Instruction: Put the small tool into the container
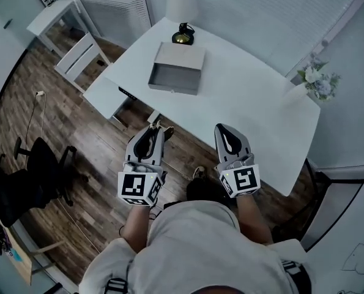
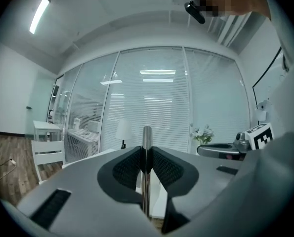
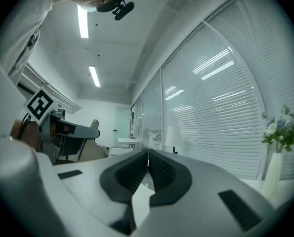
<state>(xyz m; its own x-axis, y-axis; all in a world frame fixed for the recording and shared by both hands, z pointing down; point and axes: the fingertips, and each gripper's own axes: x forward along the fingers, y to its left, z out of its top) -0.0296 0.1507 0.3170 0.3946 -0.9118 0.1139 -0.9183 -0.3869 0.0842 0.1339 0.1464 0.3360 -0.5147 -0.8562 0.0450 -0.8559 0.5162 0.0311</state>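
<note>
A grey open-topped container (image 1: pixel 177 71) sits at the far side of the white table (image 1: pixel 249 103), well ahead of both grippers. My left gripper (image 1: pixel 151 130) hovers over the floor by the table's near edge, shut on a thin silver metal tool (image 2: pixel 146 138) that stands upright between its pads and pokes above them. My right gripper (image 1: pixel 226 129) is level with it, over the table's near edge. Its jaws (image 3: pixel 147 157) are shut with nothing between them. Both grippers point toward the window blinds.
A white lamp (image 1: pixel 182 8) with a black and gold base stands just behind the container. A vase of flowers (image 1: pixel 319 81) is at the table's right end. A white side table (image 1: pixel 78 57) and a black office chair (image 1: pixel 29 176) stand on the wood floor at left.
</note>
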